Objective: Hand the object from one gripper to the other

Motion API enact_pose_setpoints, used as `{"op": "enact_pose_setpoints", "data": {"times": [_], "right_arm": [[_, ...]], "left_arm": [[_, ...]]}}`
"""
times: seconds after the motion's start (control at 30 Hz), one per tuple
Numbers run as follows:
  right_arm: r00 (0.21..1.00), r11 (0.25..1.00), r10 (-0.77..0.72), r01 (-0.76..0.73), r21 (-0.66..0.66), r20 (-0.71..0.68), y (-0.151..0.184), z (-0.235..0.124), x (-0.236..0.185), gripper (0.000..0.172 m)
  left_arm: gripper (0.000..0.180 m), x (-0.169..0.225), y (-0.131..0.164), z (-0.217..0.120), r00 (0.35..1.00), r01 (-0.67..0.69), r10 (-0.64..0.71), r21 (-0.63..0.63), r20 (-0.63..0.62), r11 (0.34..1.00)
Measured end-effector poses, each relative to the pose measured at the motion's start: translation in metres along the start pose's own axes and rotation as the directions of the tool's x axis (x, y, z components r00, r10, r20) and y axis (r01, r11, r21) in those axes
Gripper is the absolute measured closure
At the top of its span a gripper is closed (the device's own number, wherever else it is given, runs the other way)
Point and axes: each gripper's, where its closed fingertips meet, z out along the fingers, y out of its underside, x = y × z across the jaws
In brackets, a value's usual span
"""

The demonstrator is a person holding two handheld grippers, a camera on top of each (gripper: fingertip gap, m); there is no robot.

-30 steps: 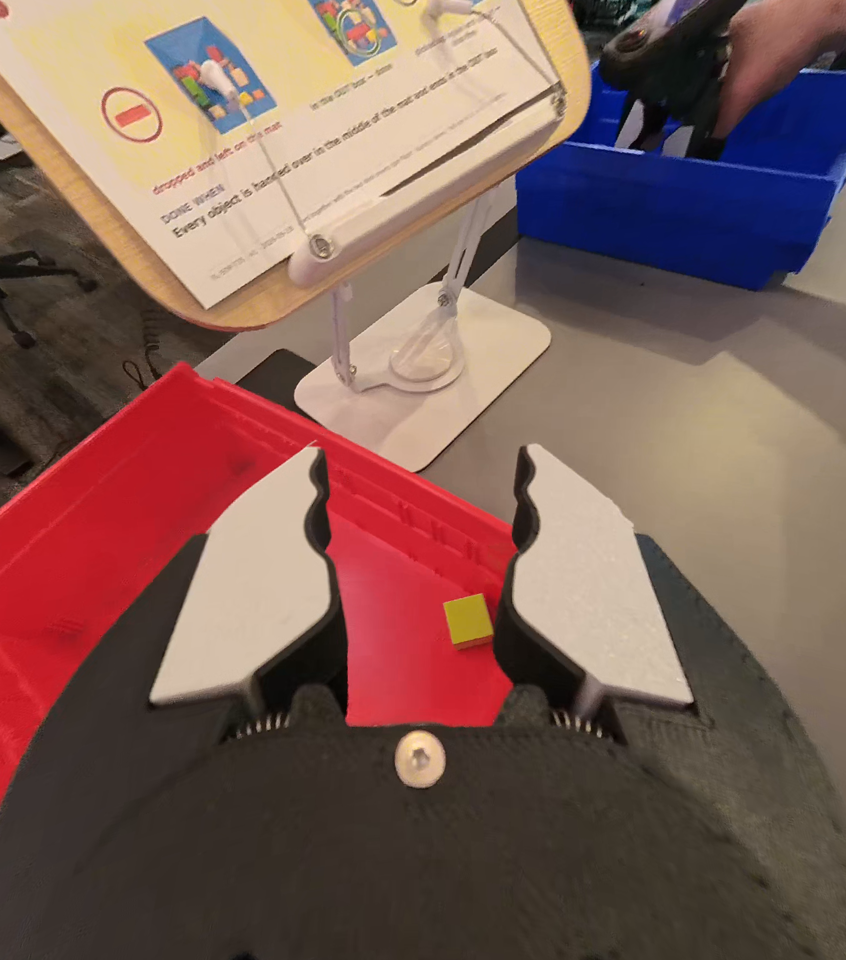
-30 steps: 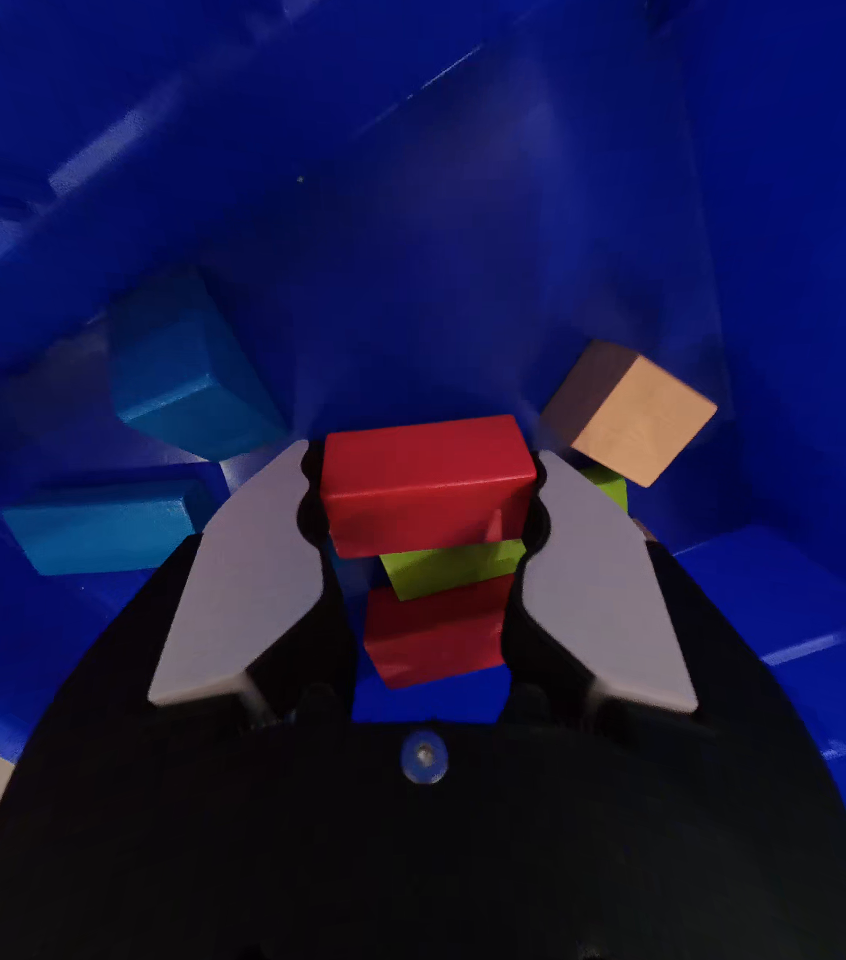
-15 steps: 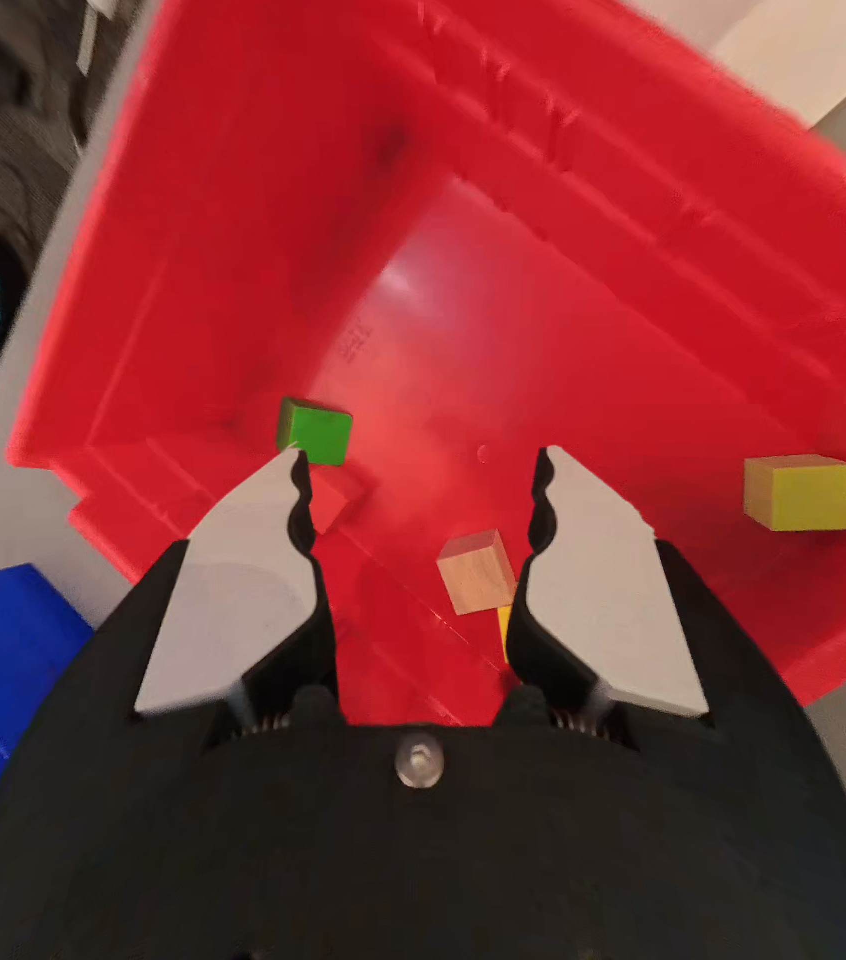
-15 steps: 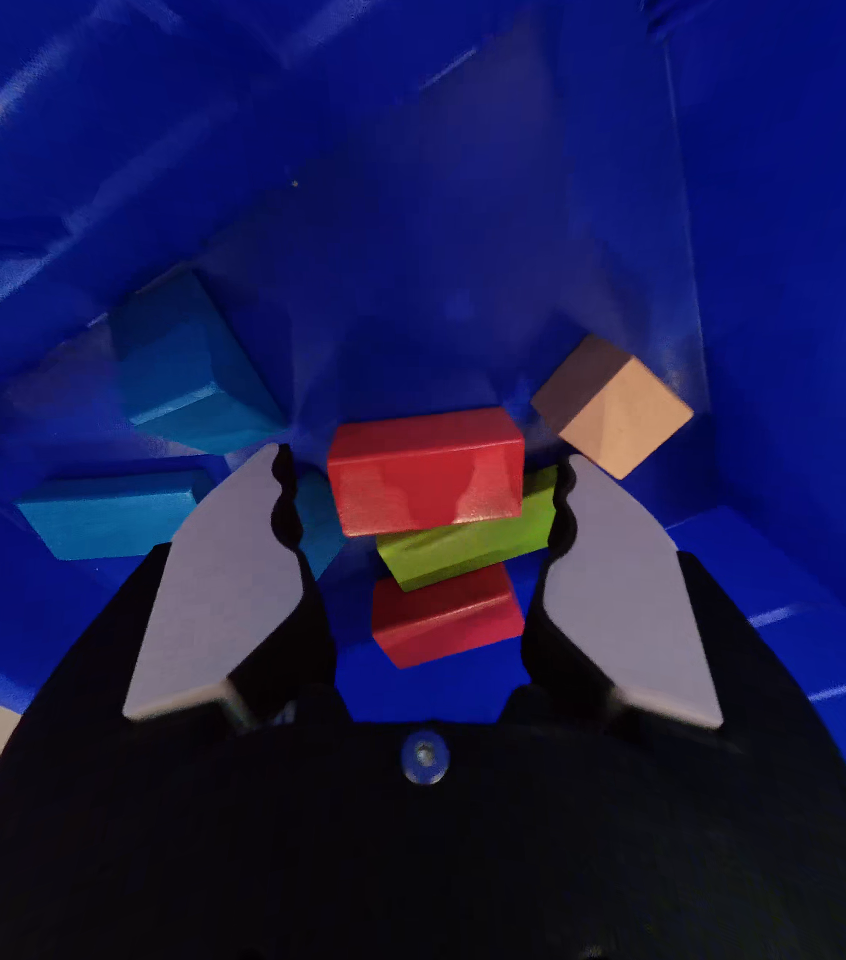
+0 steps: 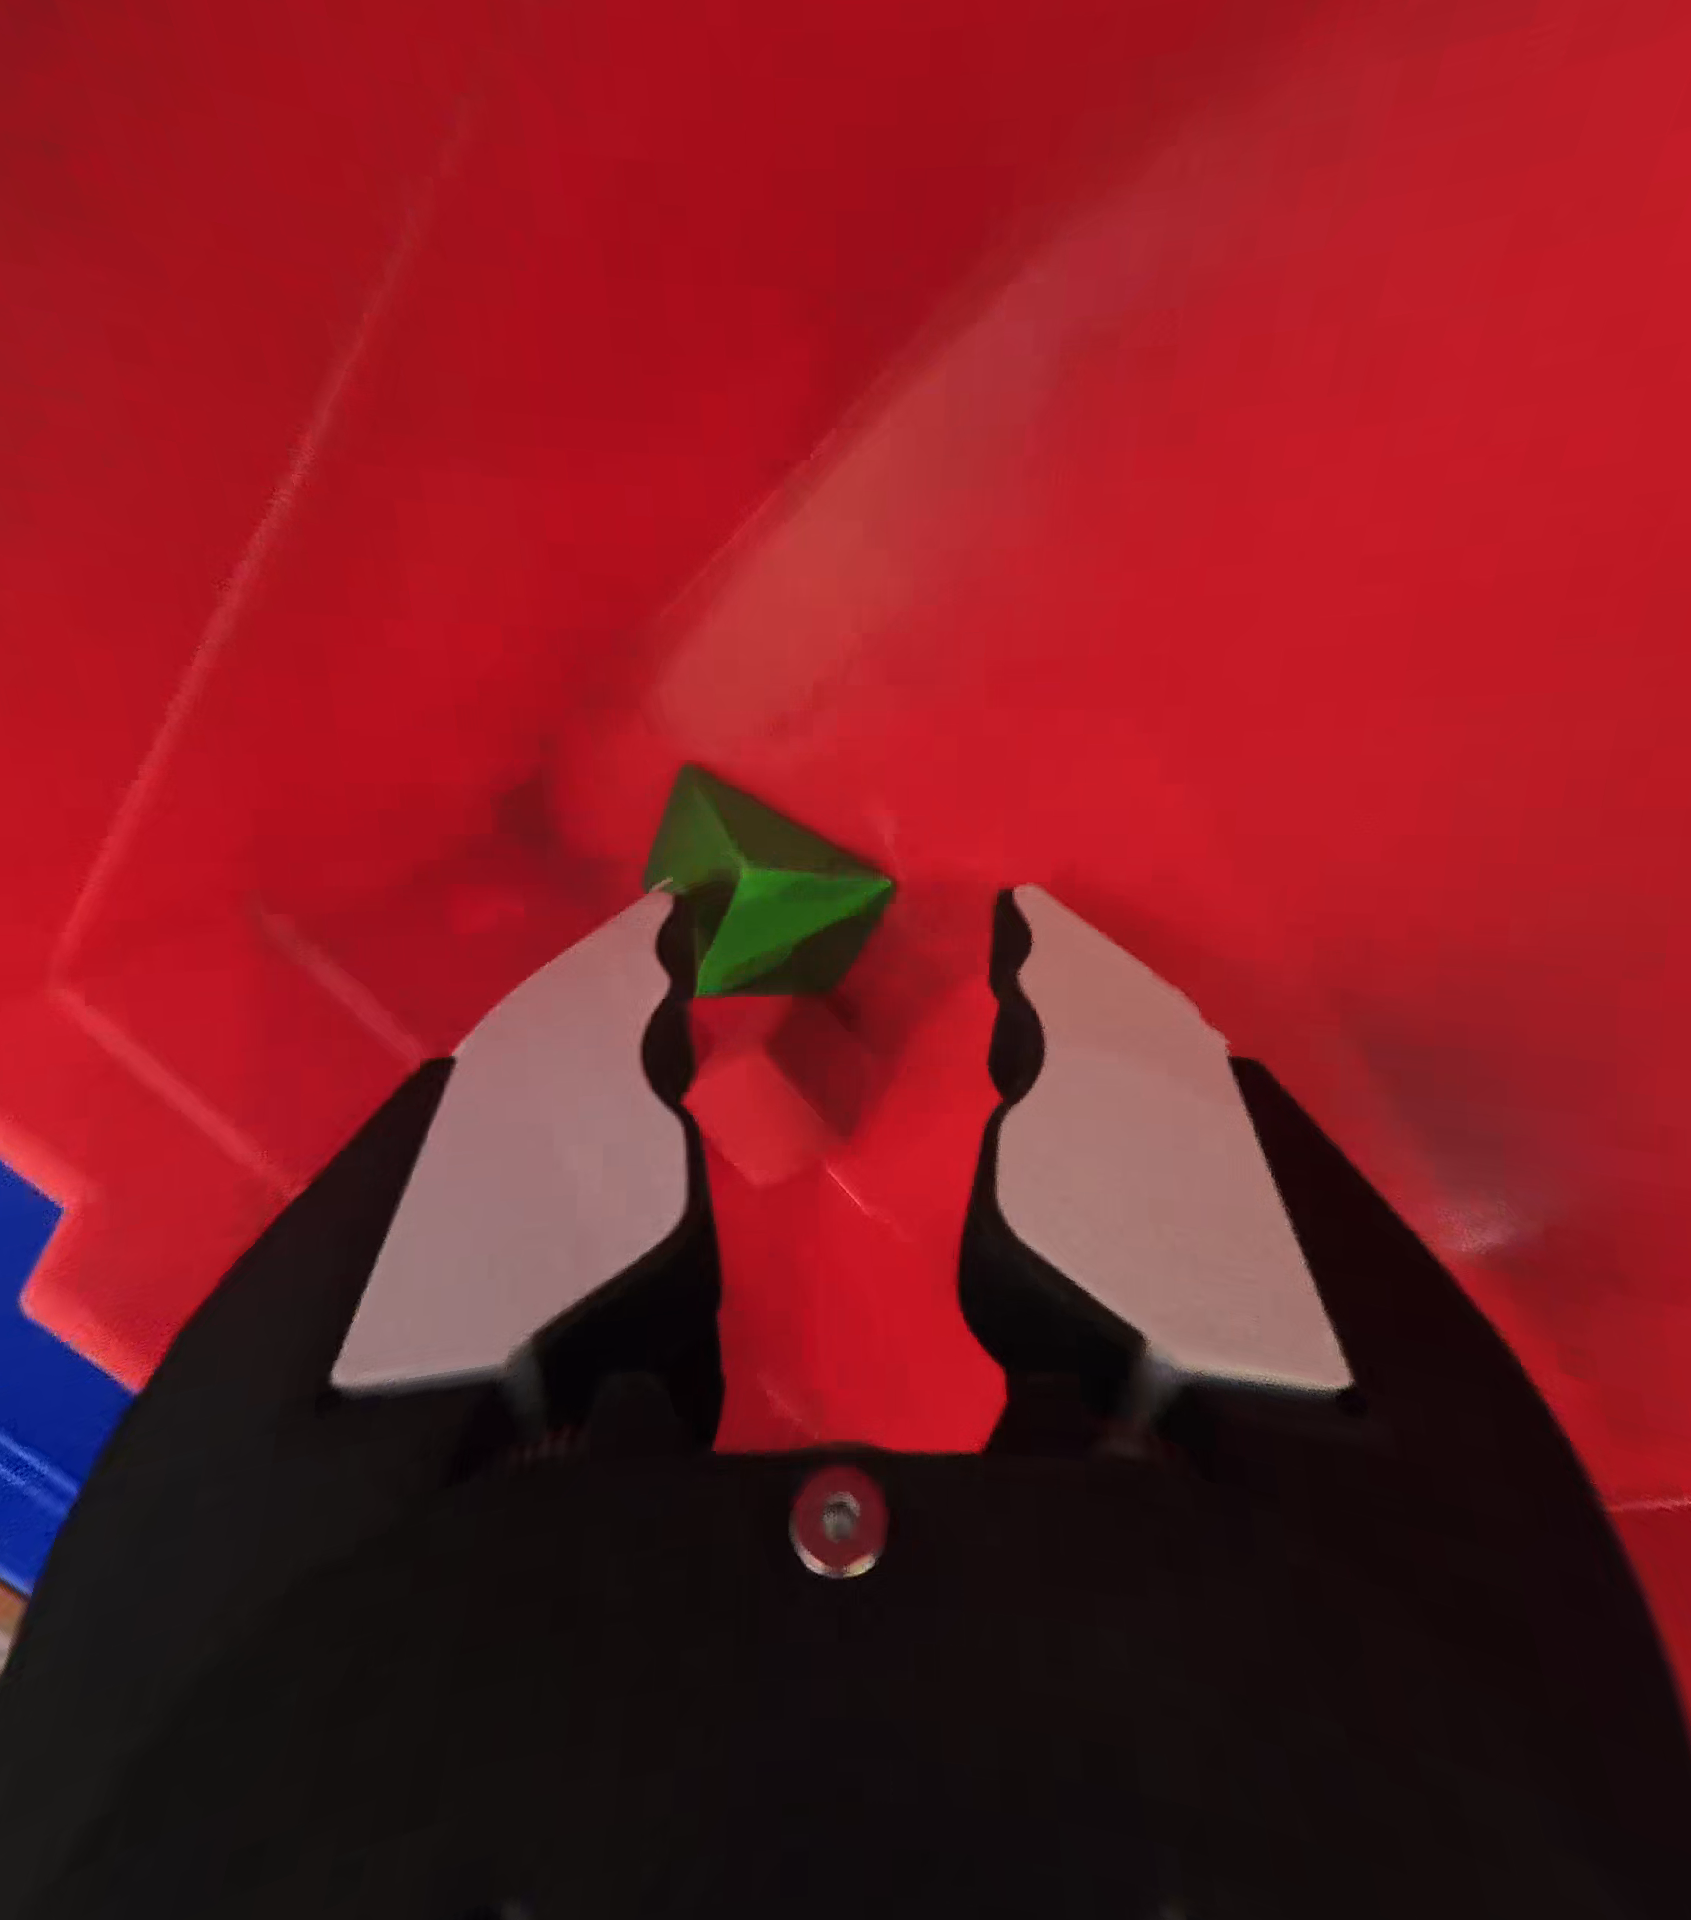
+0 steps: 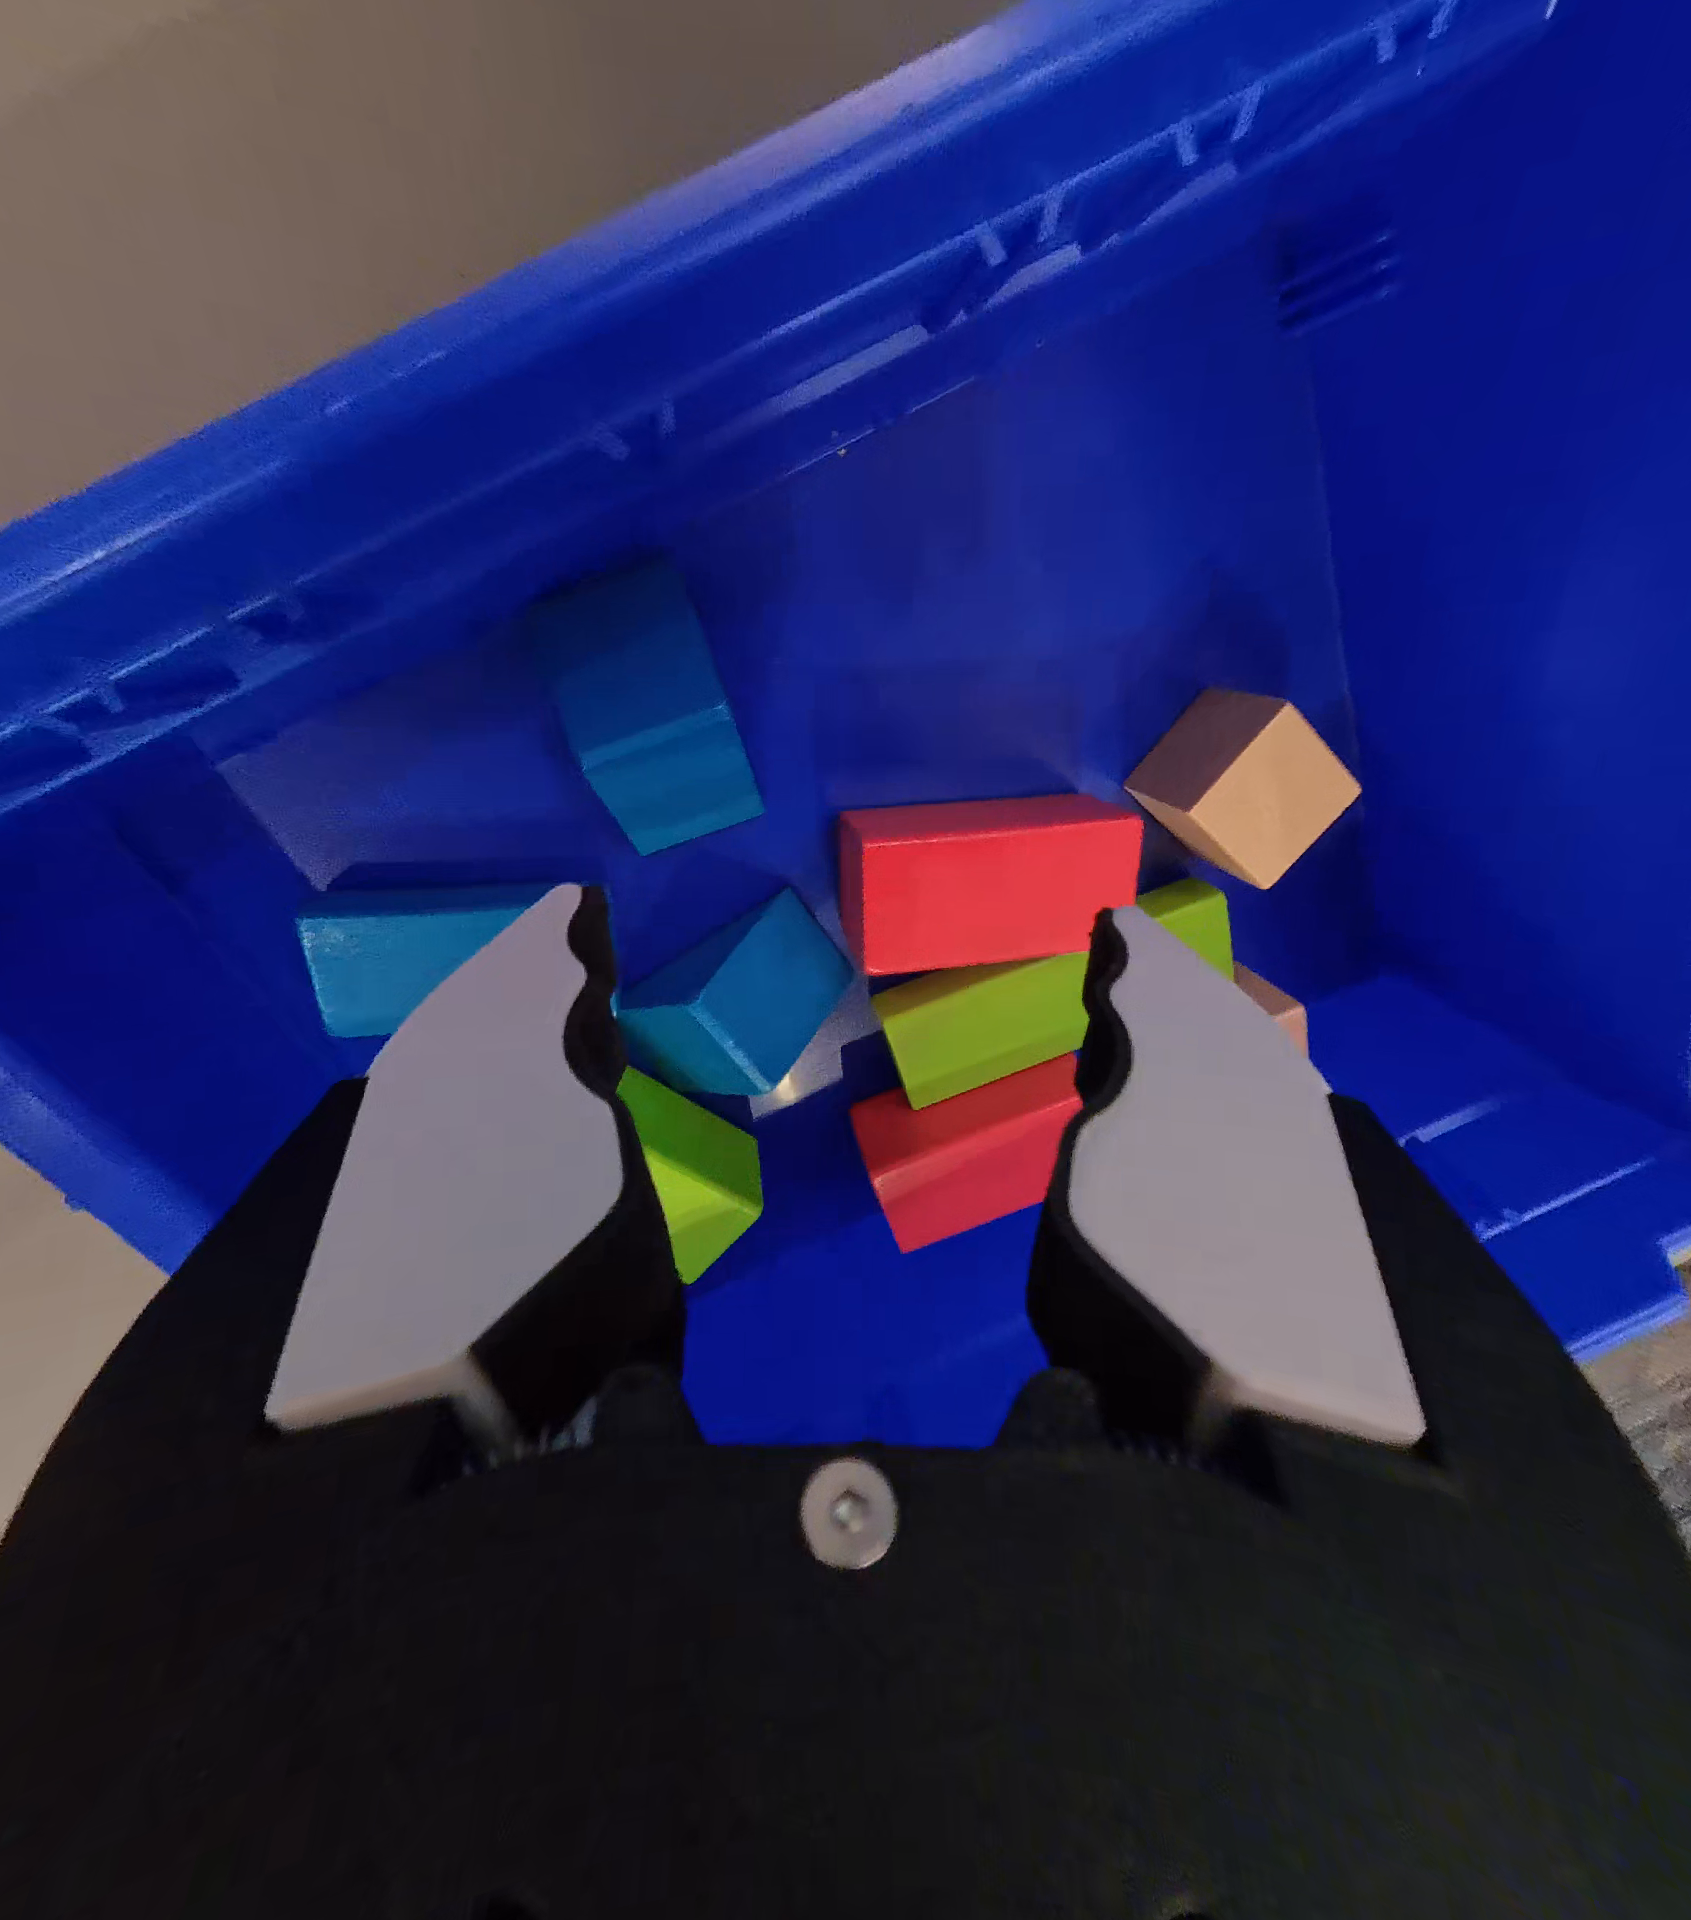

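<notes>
A blue plastic bin (image 6: 1028,436) holds painted wooden blocks beneath the right gripper (image 6: 846,940), its jaws spread on nothing. Inside a red plastic bin (image 5: 1236,520), the left gripper (image 5: 836,914) gapes around a small green wooden cube (image 5: 768,914), ungrasped.

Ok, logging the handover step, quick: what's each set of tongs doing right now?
Left tongs: open, holding nothing; green block by one tip.
Right tongs: open, empty, over the blue bin.
</notes>
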Motion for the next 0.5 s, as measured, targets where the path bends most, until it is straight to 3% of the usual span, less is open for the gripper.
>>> {"op": "enact_pose_setpoints", "data": {"times": [0.07, 0.13, 0.23, 0.33, 0.43, 0.5], "right_arm": [[1.0, 1.0, -0.001, 0.001, 0.013, 0.001, 0.001, -0.001, -0.003, 0.087], [1.0, 1.0, -0.001, 0.001, 0.027, 0.004, 0.001, -0.003, -0.006, 0.088], [1.0, 0.999, -0.005, 0.004, 0.041, 0.001, 0.002, -0.003, -0.01, 0.089], [1.0, 0.998, -0.008, 0.008, 0.058, 0.0, 0.002, -0.004, -0.016, 0.089], [1.0, 0.998, -0.019, 0.02, 0.067, -0.013, 0.002, -0.006, -0.021, 0.089], [1.0, 0.997, -0.022, 0.023, 0.079, -0.017, -0.001, -0.007, -0.024, 0.09]], "left_arm": [[0.137, -0.004, 0.0, 0.0, 1.0, -0.001, 0.001, 0.006, 0.03, 1.0], [0.138, 0.011, 0.001, -0.004, 0.998, -0.063, 0.063, 0.016, 0.003, 0.998], [0.155, 0.057, -0.002, -0.023, 0.965, -0.215, 0.232, 0.135, -0.124, 0.967], [0.128, 0.07, 0.007, -0.035, 0.966, -0.2, 0.222, 0.166, -0.131, 0.966], [0.11, 0.075, 0.013, -0.041, 0.98, -0.057, 0.094, 0.203, -0.177, 0.978], [0.108, 0.084, 0.014, -0.04, 0.971, 0.051, 0.001, 0.215, -0.238, 0.975]]}}
